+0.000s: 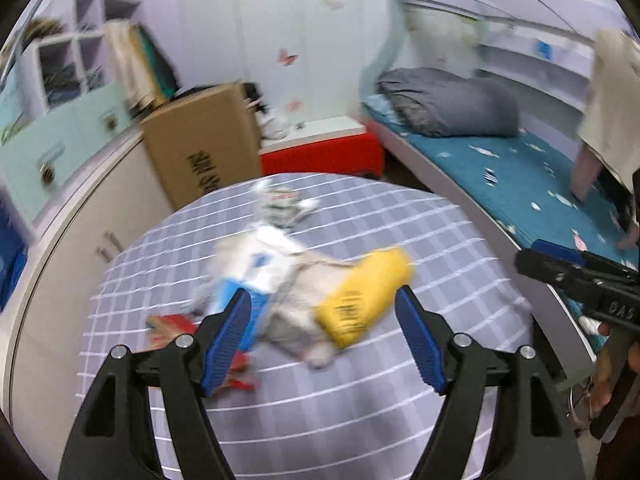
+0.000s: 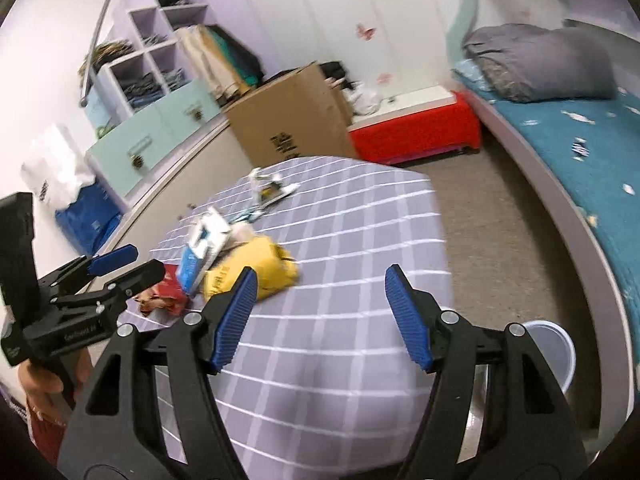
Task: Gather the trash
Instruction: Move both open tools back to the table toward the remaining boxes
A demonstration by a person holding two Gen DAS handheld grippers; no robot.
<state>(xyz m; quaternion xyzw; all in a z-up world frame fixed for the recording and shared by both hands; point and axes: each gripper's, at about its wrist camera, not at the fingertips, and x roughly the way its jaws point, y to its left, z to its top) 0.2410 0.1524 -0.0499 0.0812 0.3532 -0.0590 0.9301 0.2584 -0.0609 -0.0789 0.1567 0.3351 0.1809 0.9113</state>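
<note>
A pile of trash lies on the table's purple checked cloth (image 1: 360, 408): a yellow packet (image 1: 364, 296), a blue-and-white carton (image 1: 260, 276), a red wrapper (image 1: 172, 326) and a crumpled printed wrapper (image 1: 284, 204) at the far end. My left gripper (image 1: 322, 300) hangs open above the near side of the pile, with nothing between its fingers. It also shows at the left edge of the right wrist view, left gripper (image 2: 146, 261). My right gripper (image 2: 322, 274) is open and empty over bare cloth, to the right of the yellow packet (image 2: 248, 272) and carton (image 2: 204, 248).
A cardboard box (image 2: 288, 120) and a red bench (image 2: 416, 132) stand beyond the table. A bed with a teal sheet (image 2: 580, 152) and a grey duvet (image 2: 540, 64) runs along the right. A pale round bin (image 2: 548, 352) sits on the floor by the table's right side. A blue bag (image 2: 84, 216) is at left.
</note>
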